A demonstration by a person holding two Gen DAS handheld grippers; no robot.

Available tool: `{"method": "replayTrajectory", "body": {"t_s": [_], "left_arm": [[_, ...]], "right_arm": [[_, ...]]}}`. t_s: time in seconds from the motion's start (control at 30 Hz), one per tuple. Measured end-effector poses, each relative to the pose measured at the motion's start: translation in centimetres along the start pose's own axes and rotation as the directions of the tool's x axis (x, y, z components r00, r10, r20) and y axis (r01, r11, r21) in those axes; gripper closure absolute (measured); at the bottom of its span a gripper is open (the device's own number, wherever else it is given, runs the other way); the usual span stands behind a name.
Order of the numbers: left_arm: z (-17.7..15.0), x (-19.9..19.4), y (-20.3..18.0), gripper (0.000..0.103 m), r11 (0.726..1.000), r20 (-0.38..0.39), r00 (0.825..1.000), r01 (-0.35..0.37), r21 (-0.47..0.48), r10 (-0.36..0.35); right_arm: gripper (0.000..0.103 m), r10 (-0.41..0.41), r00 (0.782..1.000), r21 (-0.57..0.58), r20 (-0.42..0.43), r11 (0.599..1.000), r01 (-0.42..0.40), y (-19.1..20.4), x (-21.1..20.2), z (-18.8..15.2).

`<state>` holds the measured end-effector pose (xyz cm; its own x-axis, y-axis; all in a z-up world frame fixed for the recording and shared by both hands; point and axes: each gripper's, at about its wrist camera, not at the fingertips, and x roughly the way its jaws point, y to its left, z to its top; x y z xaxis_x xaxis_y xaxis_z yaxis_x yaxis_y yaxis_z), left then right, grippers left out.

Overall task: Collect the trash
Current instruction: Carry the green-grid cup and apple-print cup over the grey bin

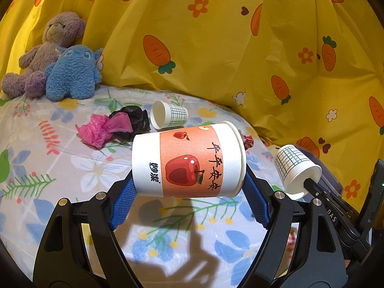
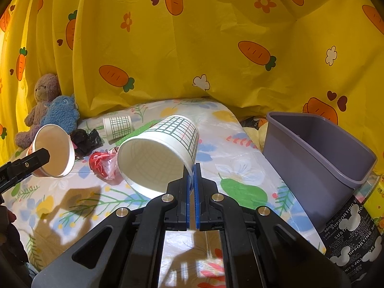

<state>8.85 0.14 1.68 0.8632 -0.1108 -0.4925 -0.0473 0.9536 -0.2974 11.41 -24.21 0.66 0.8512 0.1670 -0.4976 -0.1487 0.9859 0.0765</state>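
Observation:
My left gripper [image 1: 189,187] is shut on a large paper cup with an apple print [image 1: 189,160], held on its side above the bed; the same apple cup [image 2: 54,150] shows at the left of the right wrist view. My right gripper [image 2: 192,177] is shut on the rim of a checked paper cup [image 2: 163,148], also seen lifted at the right as the checked cup [image 1: 295,168]. On the floral sheet lie a second checked cup [image 1: 168,116], a pink plastic bag [image 1: 103,130], a black bag [image 1: 135,117] and a red wrapper [image 2: 102,163].
A grey-purple bin [image 2: 319,153] stands open at the right edge of the bed. Two plush toys, a brown bear [image 1: 45,50] and a blue one [image 1: 72,74], sit at the back left. A yellow carrot-print curtain [image 1: 216,48] hangs behind the bed.

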Motion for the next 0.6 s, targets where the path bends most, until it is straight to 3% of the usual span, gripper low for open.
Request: {"method": "replayTrajectory", "body": {"t_s": [0.6], "left_arm": [[-0.1, 1.1, -4.3, 0.023, 0.995, -0.007, 0.997, 0.082, 0.065, -0.081]], "right_arm": [[0.099, -0.029, 0.999, 0.05, 0.024, 0.998, 0.028, -3.1, -1.2, -0.2]]}}
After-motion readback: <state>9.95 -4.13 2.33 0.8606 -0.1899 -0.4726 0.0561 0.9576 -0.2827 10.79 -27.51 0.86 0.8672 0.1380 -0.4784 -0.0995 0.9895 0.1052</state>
